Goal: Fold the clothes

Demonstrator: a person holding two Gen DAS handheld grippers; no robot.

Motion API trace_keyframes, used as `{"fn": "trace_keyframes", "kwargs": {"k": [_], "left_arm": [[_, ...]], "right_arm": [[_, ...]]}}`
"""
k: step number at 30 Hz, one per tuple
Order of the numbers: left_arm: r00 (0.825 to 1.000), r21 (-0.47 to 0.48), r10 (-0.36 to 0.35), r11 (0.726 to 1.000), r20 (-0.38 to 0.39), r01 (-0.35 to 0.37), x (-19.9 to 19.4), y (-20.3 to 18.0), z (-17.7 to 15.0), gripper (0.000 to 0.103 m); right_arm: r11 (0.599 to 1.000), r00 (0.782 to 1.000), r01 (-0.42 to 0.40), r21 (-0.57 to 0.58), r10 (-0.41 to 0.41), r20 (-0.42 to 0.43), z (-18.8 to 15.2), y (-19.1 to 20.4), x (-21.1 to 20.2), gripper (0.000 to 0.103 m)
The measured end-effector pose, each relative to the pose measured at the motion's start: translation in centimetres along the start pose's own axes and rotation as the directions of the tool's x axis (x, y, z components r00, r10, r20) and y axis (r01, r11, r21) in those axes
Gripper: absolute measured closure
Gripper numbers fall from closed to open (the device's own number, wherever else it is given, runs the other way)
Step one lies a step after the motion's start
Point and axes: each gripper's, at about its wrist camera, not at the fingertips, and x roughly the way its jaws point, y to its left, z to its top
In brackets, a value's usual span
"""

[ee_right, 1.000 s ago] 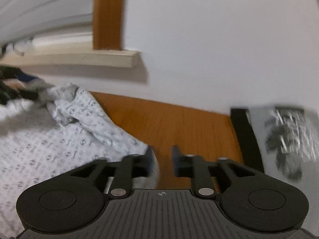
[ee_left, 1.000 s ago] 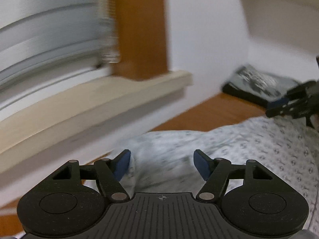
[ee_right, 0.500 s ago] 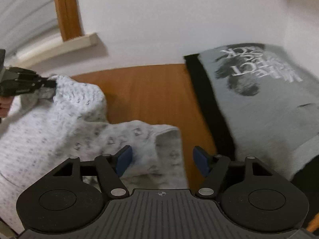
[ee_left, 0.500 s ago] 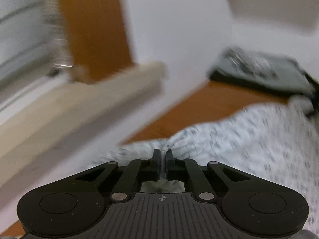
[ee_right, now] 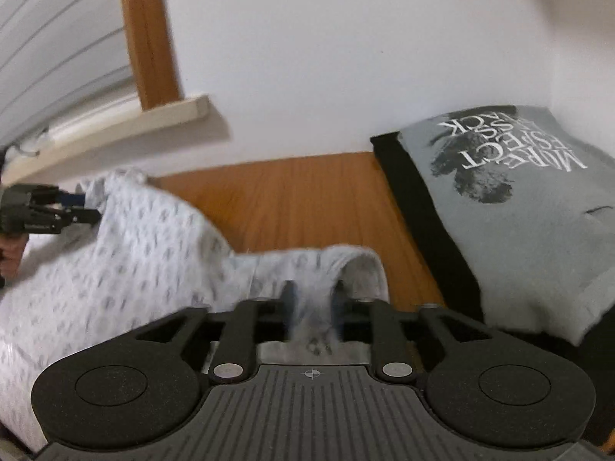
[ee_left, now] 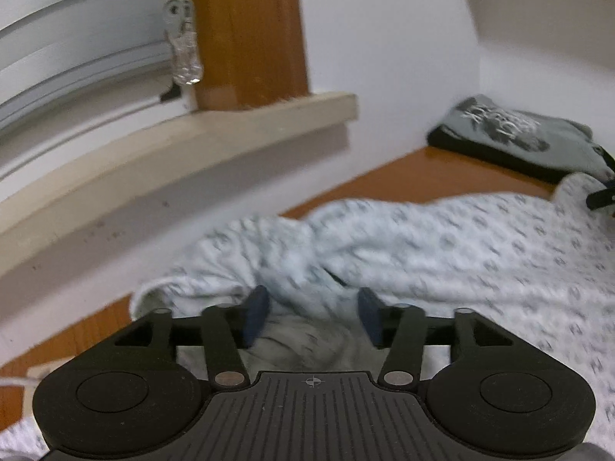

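My left gripper [ee_left: 313,319] stands wide, its pads either side of a bunched fold of the patterned white garment [ee_left: 442,246] without pinching it; my right gripper [ee_right: 312,301] is narrow, clamped on the garment's rolled edge; the cloth spreads between both across the wooden worktop [ee_right: 303,196]; beyond my right gripper, to its right, lies a folded grey printed shirt [ee_right: 511,192].

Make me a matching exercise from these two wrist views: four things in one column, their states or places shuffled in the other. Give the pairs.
1. left gripper
2. right gripper
3. grey printed T-shirt
4. window sill

A. folded, lying on a black garment
B. open, white patterned garment between its fingers
C. juts from the white wall
D. nearly closed on a fold of the white patterned garment

Pairs: 1-B, 2-D, 3-A, 4-C
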Motion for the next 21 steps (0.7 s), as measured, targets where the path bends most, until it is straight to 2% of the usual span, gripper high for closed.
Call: {"fn": "trace_keyframes", "kwargs": {"k": [3, 7, 9, 12, 14, 16, 20, 21], "left_arm": [[1.0, -0.005, -0.016, 1.0, 0.008, 0.016, -0.6, -0.5, -0.6, 0.038], [0.998, -0.053, -0.052, 0.997, 0.022, 0.054, -1.6, 0.0, -1.3, 0.036], [0.997, -0.078, -0.076, 0.994, 0.026, 0.078, -1.9, 0.5, -1.4, 0.036], [0.993, -0.11, -0.11, 0.988, 0.034, 0.113, -2.2, 1.3, -1.6, 0.036], [0.99, -0.131, -0.132, 0.982, 0.04, 0.137, -2.4, 1.8, -1.8, 0.036], [0.989, -0.141, -0.146, 0.979, 0.037, 0.15, -2.5, 2.1, -1.8, 0.036], [0.987, -0.157, -0.159, 0.974, 0.02, 0.161, -2.1, 2.5, -1.8, 0.036], [0.987, -0.163, -0.161, 0.973, 0.016, 0.162, -2.0, 2.6, -1.8, 0.036]], "right_arm": [[0.998, 0.998, 0.049, -0.046, -0.047, 0.039, -0.4, -0.4, -1.9, 0.047], [0.985, 0.992, 0.127, -0.117, -0.129, -0.003, -1.3, -1.6, -2.0, 0.046], [0.979, 0.99, 0.134, -0.156, -0.14, -0.029, -1.7, -1.9, -1.3, 0.046], [0.984, 0.997, 0.068, -0.166, -0.074, -0.027, -1.5, -1.4, -0.4, 0.041], [0.979, 0.999, 0.017, -0.205, -0.024, -0.031, -1.1, -0.4, 0.6, 0.036], [0.971, 0.999, -0.035, -0.238, 0.026, -0.04, -0.6, 0.6, 1.6, 0.034], [0.961, 0.998, -0.047, -0.271, 0.036, -0.045, 0.5, 1.7, 3.7, 0.025], [0.965, 0.998, -0.05, -0.258, 0.039, -0.047, 0.8, 1.7, 4.0, 0.025]]}}
